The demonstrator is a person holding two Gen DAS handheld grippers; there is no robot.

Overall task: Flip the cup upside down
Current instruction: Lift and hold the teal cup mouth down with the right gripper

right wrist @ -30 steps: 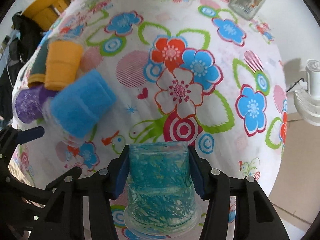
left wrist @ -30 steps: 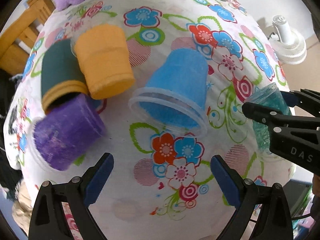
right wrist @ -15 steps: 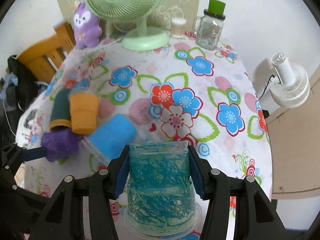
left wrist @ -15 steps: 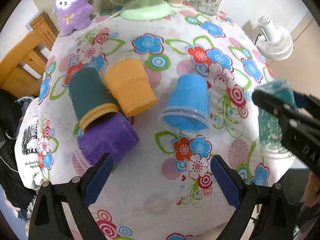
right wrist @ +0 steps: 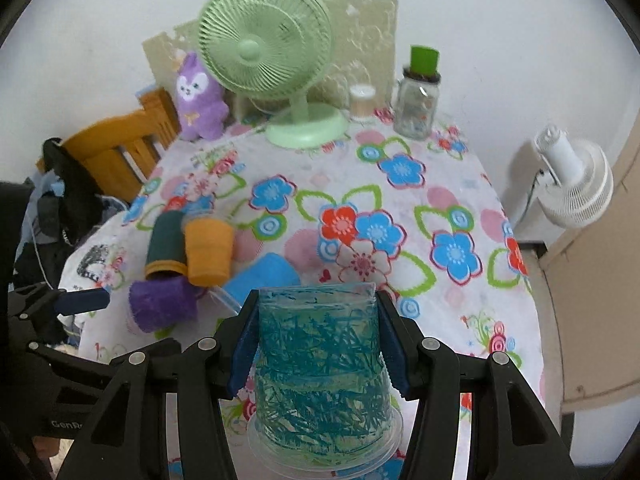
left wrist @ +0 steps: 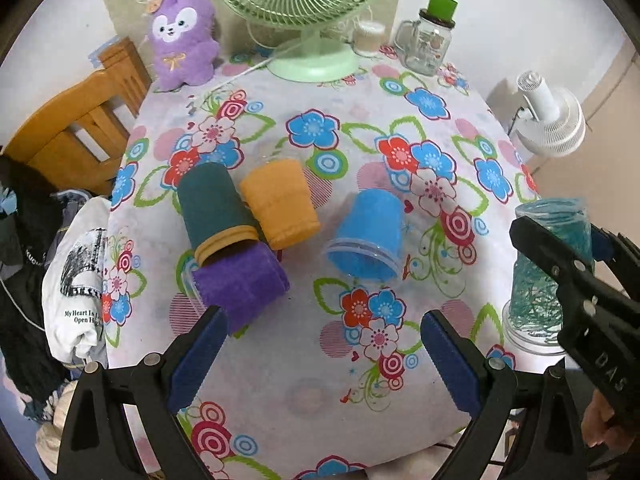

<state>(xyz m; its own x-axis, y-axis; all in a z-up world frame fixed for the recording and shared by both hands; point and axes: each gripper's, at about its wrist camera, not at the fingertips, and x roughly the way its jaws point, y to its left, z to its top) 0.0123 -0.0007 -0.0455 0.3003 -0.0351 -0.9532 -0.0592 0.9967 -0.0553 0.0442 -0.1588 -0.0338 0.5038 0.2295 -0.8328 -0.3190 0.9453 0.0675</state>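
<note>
My right gripper [right wrist: 318,340] is shut on a clear teal-patterned cup [right wrist: 320,368], held upside down with its rim at the bottom, over the table's near right edge; it also shows in the left wrist view [left wrist: 548,264]. My left gripper [left wrist: 322,354] is open and empty above the near table edge. A blue cup [left wrist: 370,236] lies on its side on the floral tablecloth [left wrist: 320,380]. A dark green cup [left wrist: 214,212], an orange cup [left wrist: 280,204] and a purple cup [left wrist: 240,284] lie together to the left.
A green desk fan [left wrist: 304,8], a purple plush toy [left wrist: 180,36], a glass jar with a green lid [left wrist: 432,36] and a small white jar [left wrist: 370,38] stand at the table's far edge. A wooden chair [left wrist: 80,132] with clothes is left; a white fan [left wrist: 548,120] is right.
Both grippers have pulled back and up from the table, so more of the table shows. The teal cup stays upside down in my right gripper.
</note>
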